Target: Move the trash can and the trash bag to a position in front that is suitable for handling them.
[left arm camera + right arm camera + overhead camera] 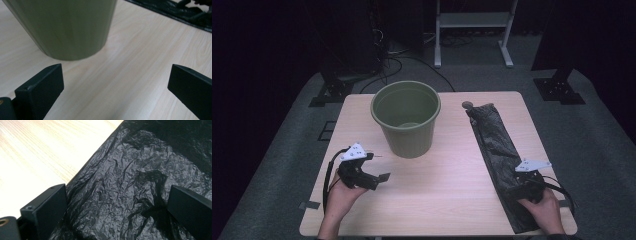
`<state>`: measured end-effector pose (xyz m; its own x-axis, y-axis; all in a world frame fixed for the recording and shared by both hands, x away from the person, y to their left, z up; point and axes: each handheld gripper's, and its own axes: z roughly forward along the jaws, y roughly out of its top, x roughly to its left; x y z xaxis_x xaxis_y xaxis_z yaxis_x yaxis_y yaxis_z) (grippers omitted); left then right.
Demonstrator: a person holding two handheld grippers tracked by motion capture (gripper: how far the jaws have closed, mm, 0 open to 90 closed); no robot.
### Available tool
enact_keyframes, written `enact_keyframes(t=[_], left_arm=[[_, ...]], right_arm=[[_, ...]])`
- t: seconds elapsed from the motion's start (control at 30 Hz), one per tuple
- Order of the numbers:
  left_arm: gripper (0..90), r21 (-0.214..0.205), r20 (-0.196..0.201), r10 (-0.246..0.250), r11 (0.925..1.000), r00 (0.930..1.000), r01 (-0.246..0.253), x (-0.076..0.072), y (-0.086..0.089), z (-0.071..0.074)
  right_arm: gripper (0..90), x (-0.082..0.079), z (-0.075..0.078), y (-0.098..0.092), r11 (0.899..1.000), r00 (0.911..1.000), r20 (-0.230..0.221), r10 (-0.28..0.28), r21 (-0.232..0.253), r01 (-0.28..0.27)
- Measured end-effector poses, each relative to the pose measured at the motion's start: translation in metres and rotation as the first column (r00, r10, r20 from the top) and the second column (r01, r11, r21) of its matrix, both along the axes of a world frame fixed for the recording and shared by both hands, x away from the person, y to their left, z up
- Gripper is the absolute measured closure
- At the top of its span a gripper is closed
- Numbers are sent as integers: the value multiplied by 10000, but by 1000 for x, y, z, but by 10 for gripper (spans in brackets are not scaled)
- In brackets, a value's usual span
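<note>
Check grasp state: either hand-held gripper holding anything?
Nothing held. Left hand-held gripper open over bare table; right hand-held gripper open above the crumpled black plastic bag.

Light wood table [437, 200], green bucket [406, 119], black plastic bag [497, 145]

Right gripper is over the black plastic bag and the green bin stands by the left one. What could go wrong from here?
1. The right gripper, jaws open above the flat, crinkled black plastic bag, may pinch only one thin layer, or slip off.
2. The bag's near end overhangs the light wooden table, so a tug might drag it off.
3. The left gripper sits open close to the green plastic bin; a careless swing could tip it.
</note>
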<state>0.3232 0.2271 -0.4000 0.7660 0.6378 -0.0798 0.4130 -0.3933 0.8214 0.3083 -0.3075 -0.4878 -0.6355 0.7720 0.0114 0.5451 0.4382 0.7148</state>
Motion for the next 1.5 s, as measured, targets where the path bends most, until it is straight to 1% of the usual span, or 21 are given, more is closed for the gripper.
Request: enact_keyframes(t=[0.03,0.07,0.1,0.17,0.2,0.23,0.27,0.4,0.43,0.47,0.5,0.6,0.87,0.9,1.0,1.03,1.17,1.23,1.27,1.33,1.5], left_arm=[[0,0,0,0,10000,10000,0,0,0,0],[0,-4,67,54,10000,10000,-54,5,1,7],[0,-4,67,54,10000,10000,-54,5,1,7],[0,-62,108,61,10000,9999,-60,12,1,17],[0,-62,108,61,10000,9999,-60,12,1,17],[0,-90,197,76,9999,9998,-74,16,1,24],[0,-90,197,76,9999,9998,-74,16,1,24],[0,-253,314,142,9996,9994,-134,26,3,39],[0,-253,314,142,9996,9994,-134,26,3,39],[0,-279,355,167,9995,9992,-157,30,4,46],[0,-279,355,167,9995,9992,-157,30,4,46],[0,-452,407,183,9988,9990,-165,37,6,60],[0,-427,555,213,9989,9982,-189,52,5,83],[0,-370,590,188,9992,9981,-166,58,4,89],[0,-329,621,241,9992,9978,-221,63,3,94],[0,-321,615,224,9993,9979,-204,68,2,99],[0,-266,645,222,9994,9977,-205,77,0,105],[0,-95,688,260,9996,9973,-254,85,-2,108],[0,-95,688,260,9996,9973,-254,85,-2,108],[0,67,664,322,9994,9973,-327,93,-4,109],[0,84,611,488,9987,9969,-494,104,-3,108]], right_arm=[[16,0,0,0,10000,10000,0,0,0,0],[16,0,0,0,10000,10000,0,-3,3,3],[16,0,0,0,10000,10000,0,-3,3,3],[16,0,0,0,10000,10000,1,-2,1,2],[16,0,0,0,10000,10000,1,-2,1,2],[16,0,0,0,10000,10000,1,1,0,-1],[16,0,0,0,10000,10000,1,1,0,-1],[16,0,0,0,10000,10000,0,3,4,-3],[16,0,0,0,10000,10000,0,3,4,-3],[16,0,0,0,10000,10000,-1,1,3,-1],[16,0,0,0,10000,10000,-1,2,4,-2],[16,0,0,0,10000,10000,-1,3,8,-3],[17,0,0,0,10000,10000,2,3,16,-3],[16,0,0,0,10000,10000,-9,-7,26,7],[17,0,0,0,10000,10000,-3,-2,21,2],[17,0,0,0,10000,10000,2,-1,19,1],[17,0,0,0,10000,10000,-9,-5,44,5],[17,0,0,0,10000,10000,-10,-5,50,5],[17,0,0,0,10000,10000,-10,-5,50,5],[17,0,0,0,10000,10000,-21,-7,60,7],[17,0,0,0,10000,10000,-13,-6,59,6]])
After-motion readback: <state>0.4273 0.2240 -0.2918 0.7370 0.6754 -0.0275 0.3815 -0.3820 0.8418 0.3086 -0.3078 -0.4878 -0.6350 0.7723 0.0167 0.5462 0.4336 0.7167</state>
